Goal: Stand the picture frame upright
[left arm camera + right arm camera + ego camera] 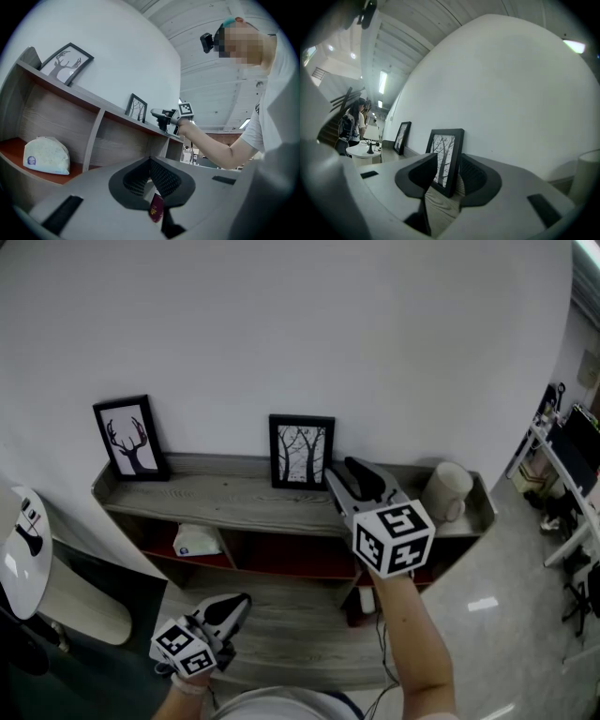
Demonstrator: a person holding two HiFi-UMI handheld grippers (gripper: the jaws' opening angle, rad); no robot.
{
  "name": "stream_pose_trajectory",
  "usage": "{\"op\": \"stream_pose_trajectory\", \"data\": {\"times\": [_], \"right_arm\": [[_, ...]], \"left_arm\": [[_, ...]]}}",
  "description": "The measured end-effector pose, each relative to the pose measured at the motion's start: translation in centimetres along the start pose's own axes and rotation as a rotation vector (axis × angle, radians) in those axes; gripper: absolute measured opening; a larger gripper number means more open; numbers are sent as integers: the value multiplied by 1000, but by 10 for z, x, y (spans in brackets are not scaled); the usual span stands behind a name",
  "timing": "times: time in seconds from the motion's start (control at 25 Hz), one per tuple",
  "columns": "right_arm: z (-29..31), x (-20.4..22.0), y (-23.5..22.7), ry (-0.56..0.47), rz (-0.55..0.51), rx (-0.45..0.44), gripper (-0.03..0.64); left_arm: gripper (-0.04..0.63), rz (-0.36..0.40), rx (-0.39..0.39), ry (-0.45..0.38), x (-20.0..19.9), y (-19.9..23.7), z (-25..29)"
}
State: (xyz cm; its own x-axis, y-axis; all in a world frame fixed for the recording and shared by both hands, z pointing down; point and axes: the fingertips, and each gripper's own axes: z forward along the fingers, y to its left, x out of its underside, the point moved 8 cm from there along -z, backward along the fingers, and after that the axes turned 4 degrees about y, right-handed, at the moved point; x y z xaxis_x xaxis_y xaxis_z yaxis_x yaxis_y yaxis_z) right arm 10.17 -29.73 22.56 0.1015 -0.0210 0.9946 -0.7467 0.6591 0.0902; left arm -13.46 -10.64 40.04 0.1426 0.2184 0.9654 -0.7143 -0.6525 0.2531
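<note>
Left gripper (pixel 244 601) fingers clenched; right gripper (pixel 339 470) fingers released beside upright picture frame (pixel 301 453).

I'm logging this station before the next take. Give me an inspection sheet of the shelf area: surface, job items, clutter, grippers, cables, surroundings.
Surface: grey wood shelf unit against a white wall.
Job's things: tree picture frame stands upright at the wall; antler picture frame stands upright at the left end.
Clutter: white mug at the right end of the top board; white pouch in the left compartment.
Grippers: right hand-held gripper open, just in front of the tree picture frame, apparently not touching it; left hand-held gripper shut, held low.
Cables: thin dark cable below the right arm.
Surroundings: round white table at left; desks at right.
</note>
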Motion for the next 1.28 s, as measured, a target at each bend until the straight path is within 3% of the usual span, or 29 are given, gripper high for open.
{"op": "stream_pose_trajectory", "data": {"times": [0.48, 0.92, 1.28], "right_arm": [[-78, 41, 53, -111, 75, -35, 101], [-113, 113, 87, -39, 180, 10, 97], [-143, 175, 107, 70, 204, 62, 97]], "left_arm": [[15, -5, 92, 12, 3, -10, 20], [15, -32, 157, 42, 19, -19, 32], [15, -56, 195, 83, 37, -24, 44]]}}
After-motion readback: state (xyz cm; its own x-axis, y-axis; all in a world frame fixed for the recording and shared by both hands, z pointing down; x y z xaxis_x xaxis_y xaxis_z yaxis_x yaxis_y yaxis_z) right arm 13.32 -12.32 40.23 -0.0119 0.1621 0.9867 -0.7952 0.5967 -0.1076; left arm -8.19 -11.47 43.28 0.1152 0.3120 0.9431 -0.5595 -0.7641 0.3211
